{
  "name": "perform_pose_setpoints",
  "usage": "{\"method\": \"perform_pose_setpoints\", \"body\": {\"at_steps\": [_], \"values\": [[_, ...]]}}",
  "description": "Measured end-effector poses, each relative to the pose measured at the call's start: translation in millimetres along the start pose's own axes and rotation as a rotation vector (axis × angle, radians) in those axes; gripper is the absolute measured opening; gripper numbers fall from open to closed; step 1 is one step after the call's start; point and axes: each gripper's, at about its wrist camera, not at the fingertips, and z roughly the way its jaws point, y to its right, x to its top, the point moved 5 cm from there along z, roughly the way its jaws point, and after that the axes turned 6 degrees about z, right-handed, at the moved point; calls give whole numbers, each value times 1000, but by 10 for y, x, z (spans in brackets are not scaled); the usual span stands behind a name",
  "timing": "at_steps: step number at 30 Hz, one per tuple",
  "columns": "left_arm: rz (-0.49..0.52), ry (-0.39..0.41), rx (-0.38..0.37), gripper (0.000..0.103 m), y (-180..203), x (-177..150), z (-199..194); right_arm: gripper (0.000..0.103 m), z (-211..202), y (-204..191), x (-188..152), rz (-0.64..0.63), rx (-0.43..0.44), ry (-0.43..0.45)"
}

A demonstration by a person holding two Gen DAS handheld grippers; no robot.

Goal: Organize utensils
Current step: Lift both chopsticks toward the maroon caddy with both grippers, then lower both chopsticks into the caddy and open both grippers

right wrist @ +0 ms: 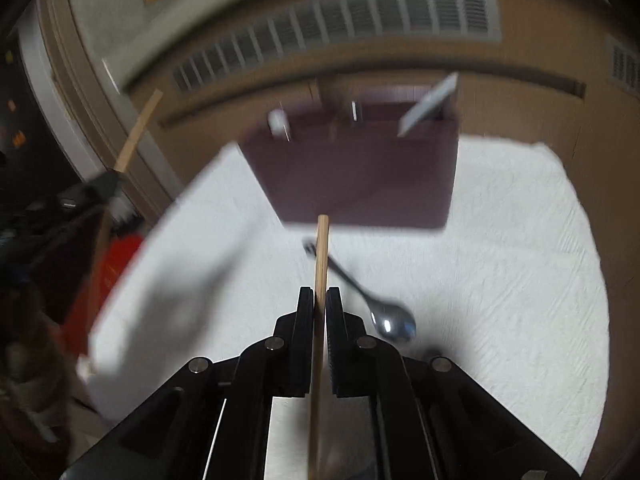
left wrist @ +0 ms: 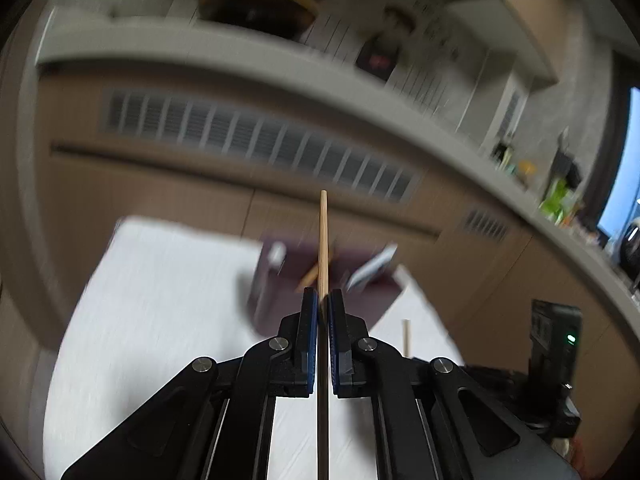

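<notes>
Ahead of both claws: white-covered worktop (right wrist: 500,240), blurred by motion in both views, with brown cabinet fronts and slatted vents (left wrist: 256,140) behind it.

Dark maroon box (right wrist: 360,176) stands on the worktop, straight ahead of the right claw and a little beyond its tips; in the left view the same box (left wrist: 280,280) sits just past the left claw's tips. Utensils stick up out of its top: a flat pale piece (right wrist: 430,106) leaning toward the right side, a white-ended one (right wrist: 278,120) on the left side. Too blurred to name them.

Right claw (right wrist: 320,296): jaws narrow, clamped on a wooden chopstick (right wrist: 322,256) that runs up between the pads, its end reaching the box's near bottom edge.

Left claw (left wrist: 323,298): jaws narrow, clamped on a second wooden chopstick (left wrist: 324,240), its end rising past the box top in view. The left claw also shows far left in the right view, stick angled upward.

Metal spoon (right wrist: 360,292) lies on the worktop just right of the right claw's tips, bowl nearest the claw, handle running away toward the box, crossing behind the chopstick.
</notes>
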Motion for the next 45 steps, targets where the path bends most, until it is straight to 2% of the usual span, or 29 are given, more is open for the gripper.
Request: {"method": "perform_pose_setpoints", "body": {"at_steps": [1, 4, 6, 7, 10, 15, 20, 26, 29, 35, 37, 40, 42, 45], "values": [[8, 48, -10, 5, 53, 144, -22, 6, -164, -55, 188, -25, 4, 63], [23, 270, -39, 5, 258, 663, -60, 6, -615, -224, 802, -101, 14, 261], [39, 376, -24, 5, 328, 838, 6, 6, -772, -279, 1169, -139, 7, 364], [44, 405, -8, 5, 337, 888, 87, 6, -790, -288, 1306, -147, 3, 389], [4, 393, 14, 5, 242, 964, 439, 6, -710, -270, 1610, -148, 10, 402], [25, 445, 141, 5, 89, 897, 856, 6, -415, -155, 1811, -177, -36, 352], [24, 392, 207, 5, -79, 628, 1387, 6, -174, 90, 1707, -159, -72, 282], [35, 304, 252, 5, -234, 276, 1672, 6, 228, 304, 1387, -130, -98, 156], [39, 244, 244, 5, -272, 86, 1665, 6, 433, 398, 1179, -117, -114, 86], [-18, 134, 200, 7, -349, -194, 1441, 7, 644, 507, 966, -94, -129, -12], [-36, 105, 183, 9, -366, -228, 1328, 7, 619, 516, 904, -92, -150, -17], [-44, 100, 176, 27, -366, -252, 1104, 16, 473, 486, 800, -110, -180, 8], [-50, 103, 162, 45, -358, -268, 967, 26, 346, 469, 690, -117, -183, 24], [-49, 80, 135, 52, -309, -369, 796, 27, 226, 480, 453, -117, -203, 20]]}}
